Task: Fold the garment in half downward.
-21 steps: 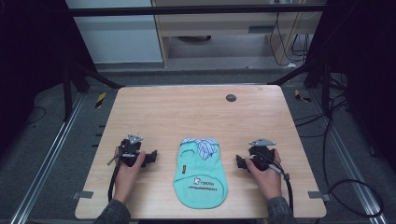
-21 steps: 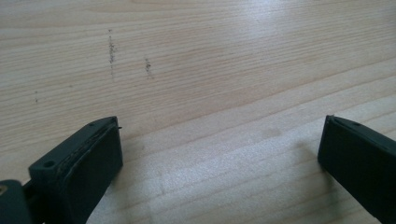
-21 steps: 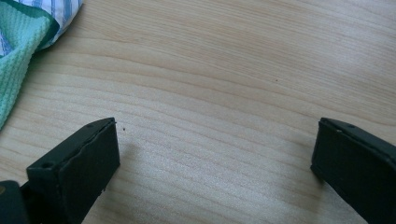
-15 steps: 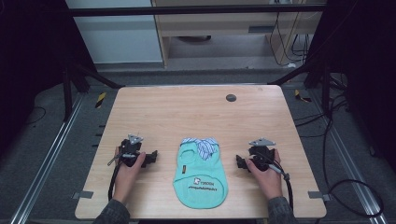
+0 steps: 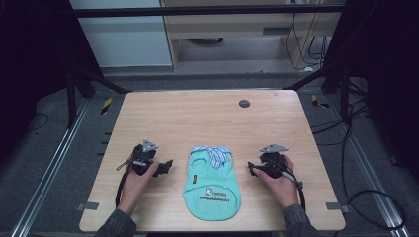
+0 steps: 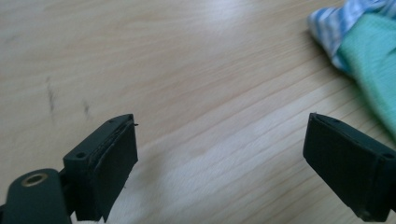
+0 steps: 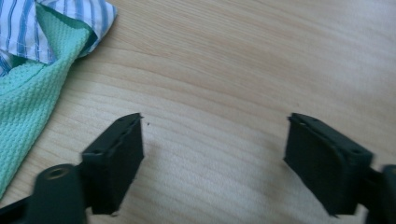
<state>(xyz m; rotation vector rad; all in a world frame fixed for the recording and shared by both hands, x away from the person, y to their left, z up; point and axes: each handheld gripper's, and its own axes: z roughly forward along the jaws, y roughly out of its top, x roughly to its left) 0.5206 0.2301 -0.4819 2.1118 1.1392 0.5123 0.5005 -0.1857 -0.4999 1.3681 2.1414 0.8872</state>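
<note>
Left gripper view: the left gripper (image 6: 219, 154) has its jaws wide apart over bare wood. The right gripper (image 7: 215, 158) is spread wide too, holding nothing. The small green shirt (image 5: 212, 185) lies flat between them on the table (image 5: 197, 118), touching neither.

Overhead cam; two close tong-cams.
</note>
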